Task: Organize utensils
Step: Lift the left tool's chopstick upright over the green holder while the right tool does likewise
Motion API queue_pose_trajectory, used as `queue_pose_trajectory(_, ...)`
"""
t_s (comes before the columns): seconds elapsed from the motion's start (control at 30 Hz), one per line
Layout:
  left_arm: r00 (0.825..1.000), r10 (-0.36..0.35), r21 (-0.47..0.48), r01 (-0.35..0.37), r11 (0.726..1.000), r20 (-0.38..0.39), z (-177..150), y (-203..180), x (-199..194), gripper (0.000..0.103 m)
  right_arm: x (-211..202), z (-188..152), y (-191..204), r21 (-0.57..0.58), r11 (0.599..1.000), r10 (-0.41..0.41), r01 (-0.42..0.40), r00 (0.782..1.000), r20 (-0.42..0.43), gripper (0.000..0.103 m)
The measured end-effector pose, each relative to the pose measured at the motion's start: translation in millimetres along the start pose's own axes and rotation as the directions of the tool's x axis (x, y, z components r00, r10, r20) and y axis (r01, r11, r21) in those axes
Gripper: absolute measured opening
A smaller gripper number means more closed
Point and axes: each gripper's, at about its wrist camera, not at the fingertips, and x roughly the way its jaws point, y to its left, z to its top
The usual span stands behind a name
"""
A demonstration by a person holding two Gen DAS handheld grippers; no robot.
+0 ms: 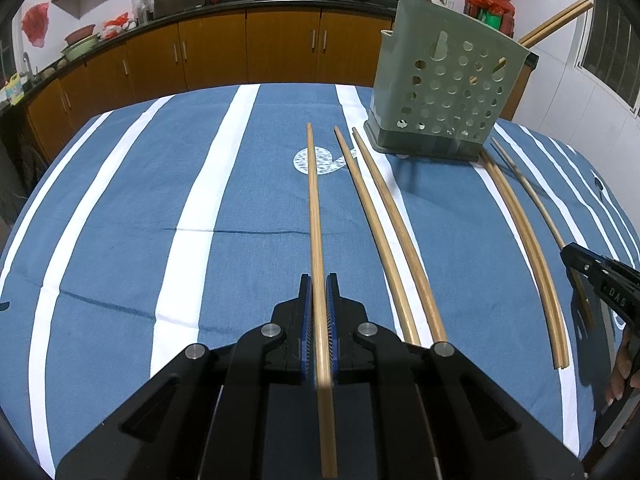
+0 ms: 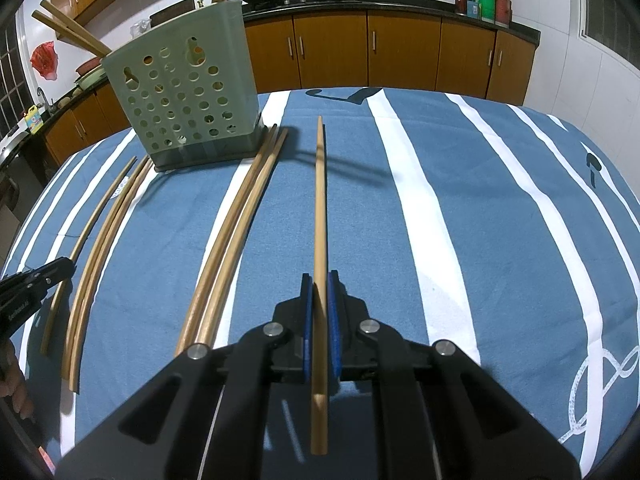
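Note:
My left gripper point(image 1: 319, 280) is shut on a wooden chopstick point(image 1: 315, 208) that points forward over the blue striped tablecloth. My right gripper point(image 2: 319, 278) is shut on another chopstick point(image 2: 320, 200), also pointing forward. A green perforated utensil holder point(image 1: 444, 84) stands at the far right in the left wrist view and at the far left in the right wrist view point(image 2: 184, 92), with several chopsticks point(image 2: 68, 32) sticking out of it. Two loose chopsticks point(image 1: 384, 232) lie right of my left gripper. Another pair point(image 2: 228, 240) lies left of my right gripper.
The table is covered by a blue cloth with white stripes point(image 1: 200, 208). The right gripper's tip point(image 1: 592, 276) shows at the right edge of the left wrist view; the left gripper's tip point(image 2: 36, 280) shows at the left edge of the right wrist view. Kitchen cabinets point(image 2: 400, 52) stand behind.

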Motion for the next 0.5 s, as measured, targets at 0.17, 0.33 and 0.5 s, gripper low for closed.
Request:
queue_pose_trajectory(0.17,1.000,0.010,0.007,-0.010,1.000,0.000,-0.3,-2.1,-0.3,0.008,0.1,-0.1,-0.1,0.001,1.000,-0.003,0.003,1.000,0.000,0.009)
queue_pose_trajectory(0.33,1.000,0.006,0.010,-0.006,1.000,0.004,1.7,-2.6,-2.8,0.008,-0.6,1.4,-1.2,0.004,1.000,-0.002,0.002,1.000,-0.002,0.008)
queue_pose_trajectory(0.5,0.997,-0.010,-0.001,0.010,1.000,0.077,16.6,1.6,-24.9,0.007,-21.4,13.1,-5.2,0.021,1.000,0.012,-0.013,0.998,0.057,0.008)
